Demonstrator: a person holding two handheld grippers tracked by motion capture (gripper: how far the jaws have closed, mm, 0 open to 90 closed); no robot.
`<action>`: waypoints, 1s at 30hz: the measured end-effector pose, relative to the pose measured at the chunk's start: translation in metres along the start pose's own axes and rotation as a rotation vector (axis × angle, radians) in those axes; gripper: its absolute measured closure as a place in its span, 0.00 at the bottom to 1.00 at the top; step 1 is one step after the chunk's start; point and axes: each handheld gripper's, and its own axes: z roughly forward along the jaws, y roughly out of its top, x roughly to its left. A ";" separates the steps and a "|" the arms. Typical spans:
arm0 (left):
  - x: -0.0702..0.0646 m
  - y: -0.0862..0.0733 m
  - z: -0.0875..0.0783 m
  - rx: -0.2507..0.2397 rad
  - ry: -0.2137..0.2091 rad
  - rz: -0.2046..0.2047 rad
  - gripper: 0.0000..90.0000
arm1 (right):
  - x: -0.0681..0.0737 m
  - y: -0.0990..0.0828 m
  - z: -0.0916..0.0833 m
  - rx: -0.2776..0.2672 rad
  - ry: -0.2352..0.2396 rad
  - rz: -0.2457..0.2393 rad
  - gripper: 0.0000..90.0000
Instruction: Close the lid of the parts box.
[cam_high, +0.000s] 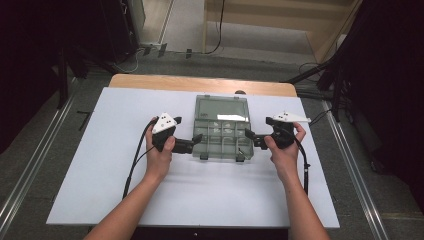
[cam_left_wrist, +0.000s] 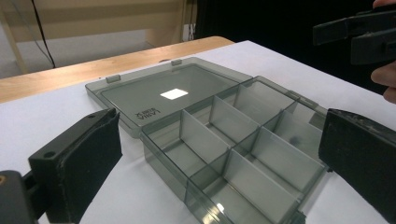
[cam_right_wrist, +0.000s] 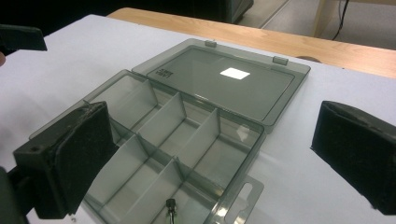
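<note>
A: Smoky plastic box (cam_high: 223, 129) sits mid-frame on the bench (cam_high: 100, 165), lid (cam_high: 221, 107) flat open already.

B: Both jaws spread wide, holding nothing. Left gripper (cam_high: 196, 140) and right gripper (cam_high: 250, 136) wait beside it. Closing looks left.

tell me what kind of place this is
Probably a lab or recording workspace, not a home. A white-topped table stands on a grey floor with metal rails alongside, loose cables trail across the floor, and dark curtains flank the space.

White table (cam_high: 125, 165) — open compartment box (cam_high: 222, 132)
</note>
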 end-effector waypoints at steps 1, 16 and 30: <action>0.001 0.001 0.002 0.002 0.000 -0.001 0.00 | 0.000 0.001 0.002 0.004 0.000 0.000 0.00; 0.019 0.006 0.035 0.039 0.005 -0.063 0.00 | -0.013 0.016 0.022 0.005 -0.007 0.051 0.00; 0.042 0.008 0.056 0.090 0.022 -0.094 0.00 | -0.030 0.022 0.046 0.031 -0.007 0.100 0.00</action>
